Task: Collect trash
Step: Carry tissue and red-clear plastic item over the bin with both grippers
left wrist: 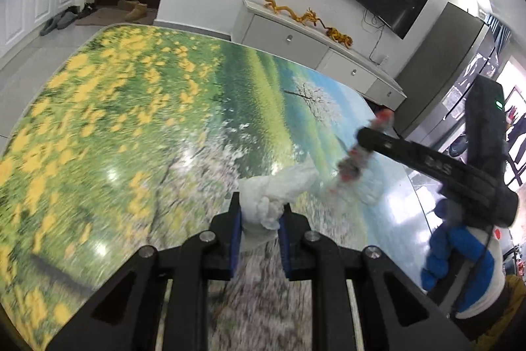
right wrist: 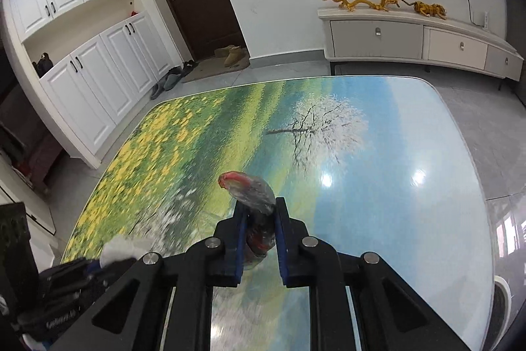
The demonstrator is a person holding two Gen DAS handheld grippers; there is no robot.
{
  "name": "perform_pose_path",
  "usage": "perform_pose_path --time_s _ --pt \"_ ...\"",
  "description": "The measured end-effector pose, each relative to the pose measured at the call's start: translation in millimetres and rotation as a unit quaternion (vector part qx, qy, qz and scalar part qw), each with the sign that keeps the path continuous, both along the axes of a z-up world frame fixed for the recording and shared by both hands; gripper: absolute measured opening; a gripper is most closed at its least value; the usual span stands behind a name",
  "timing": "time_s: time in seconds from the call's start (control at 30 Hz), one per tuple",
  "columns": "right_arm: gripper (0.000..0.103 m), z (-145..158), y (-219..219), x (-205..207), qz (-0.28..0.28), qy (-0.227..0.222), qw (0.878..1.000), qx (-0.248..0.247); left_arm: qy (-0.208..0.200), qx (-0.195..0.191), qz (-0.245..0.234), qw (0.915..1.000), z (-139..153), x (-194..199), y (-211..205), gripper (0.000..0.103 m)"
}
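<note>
Both pieces of trash in view are already picked up and held above the glossy worktop (right wrist: 378,203) printed with a meadow and a blossoming tree. The left claw (left wrist: 260,213) is clenched on a crumpled white tissue wad (left wrist: 276,196), whose loose end sticks out past the blue pads over the near part of the worktop. The right claw (right wrist: 259,219) is clenched on a crinkled clear plastic wrapper with red print (right wrist: 253,189); from the left wrist view the same wrapper hangs blurred from the right claw, on the right side of the scene.

As far as these views reach, nothing else loose lies on the printed surface, so the gathering stage looks finished, though the nearest strip under the claws is hidden. What seems left is disposal: no bin or bag shows in either view, so both items would have to be carried somewhere out of frame and let go. The thin wrapper looks the likelier of the two to slip on the way.
</note>
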State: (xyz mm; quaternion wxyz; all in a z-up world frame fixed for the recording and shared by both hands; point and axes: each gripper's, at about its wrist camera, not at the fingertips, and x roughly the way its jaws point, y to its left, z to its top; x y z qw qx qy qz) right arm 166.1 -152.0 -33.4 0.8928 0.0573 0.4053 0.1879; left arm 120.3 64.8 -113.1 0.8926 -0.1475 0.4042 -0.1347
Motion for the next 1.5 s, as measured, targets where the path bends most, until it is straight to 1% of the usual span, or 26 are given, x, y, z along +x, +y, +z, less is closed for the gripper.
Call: perform_pose_path --time_s 0.1,0.23,0.4,0.57,0.77,0.87,1.1,1.23,1.5 --pt "0.015 10 2 -27 0.007 -0.006 1.0 -0.005 -0.002 0.01 0.006 0.9999 7 -14 -1 0.018" --pt "0.015 15 5 -61 0.015 -0.008 1.0 -0.016 -0.006 0.021 0.008 0.9997 12 -44 0 0.018" --pt "0.015 14 4 -101 0.016 -0.008 1.0 -0.026 0.002 0.032 0.008 0.9994 9 -73 1 0.018" --pt "0.015 18 -2 -126 0.012 -0.01 1.0 -0.02 0.008 0.039 0.015 0.9991 10 -95 4 0.018" --pt "0.015 17 3 -143 0.022 -0.007 1.0 -0.018 0.0 0.056 0.025 0.9981 17 -110 0 0.018" --pt "0.015 19 3 -150 0.023 -0.014 0.999 -0.027 -0.003 0.075 0.03 0.9968 20 -117 -4 0.018" --pt "0.015 19 -32 -151 -0.017 -0.021 0.999 -0.032 -0.024 0.142 0.046 0.9885 31 -129 -16 0.018" --pt "0.015 16 -51 -152 -0.037 -0.021 0.999 -0.028 -0.038 0.179 0.043 0.9822 38 -130 -30 0.018" --pt "0.015 10 -88 -155 -0.074 -0.023 0.997 -0.024 -0.048 0.217 0.026 0.9747 44 -125 -55 0.018"
